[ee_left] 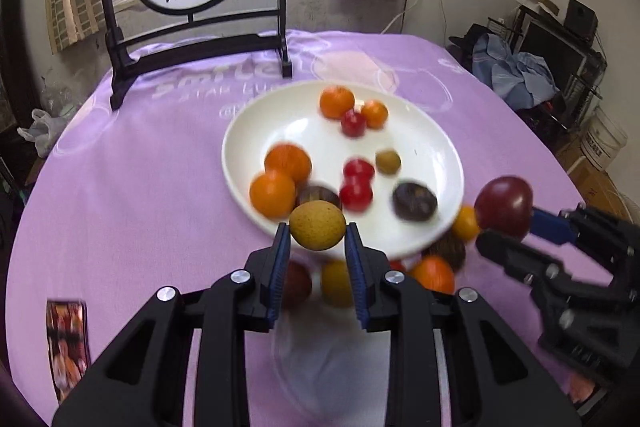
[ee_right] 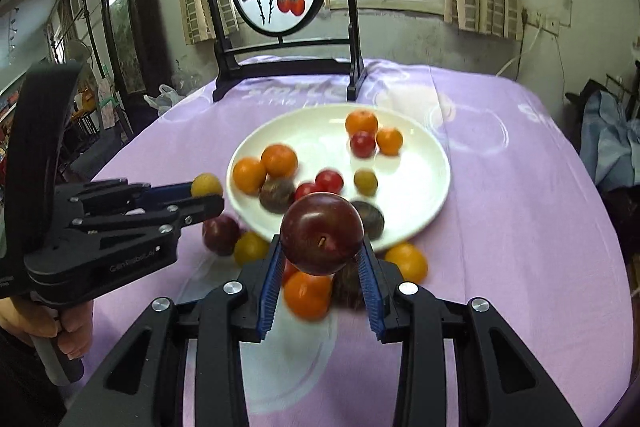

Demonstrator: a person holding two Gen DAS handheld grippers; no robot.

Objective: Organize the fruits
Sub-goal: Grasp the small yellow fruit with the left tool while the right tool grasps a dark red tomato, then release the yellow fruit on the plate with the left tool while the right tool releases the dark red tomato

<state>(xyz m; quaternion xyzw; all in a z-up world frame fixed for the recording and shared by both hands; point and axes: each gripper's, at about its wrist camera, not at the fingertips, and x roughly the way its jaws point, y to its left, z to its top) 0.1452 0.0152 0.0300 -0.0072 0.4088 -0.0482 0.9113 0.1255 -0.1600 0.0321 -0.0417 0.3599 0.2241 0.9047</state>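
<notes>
Risk, left wrist view: left gripper [ee_left: 317,227] is clenched on a round yellow fruit [ee_left: 317,225] held above the near rim of the plate [ee_left: 256,131], pinched only at the fingertips, so it could squirt out and knock the crowded fruit already on the plate. Right wrist view: right gripper [ee_right: 322,247] clamps a plum [ee_right: 322,233] over the loose fruit on the counter [ee_right: 520,227]; a slip there would likely scatter them, and both grippers heading for the plate together could collide.

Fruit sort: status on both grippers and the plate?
Left gripper shut on yellow-brown fruit. Right gripper shut on dark red plum. White plate part-filled ahead; loose fruit on purple tablecloth near its rim.
</notes>
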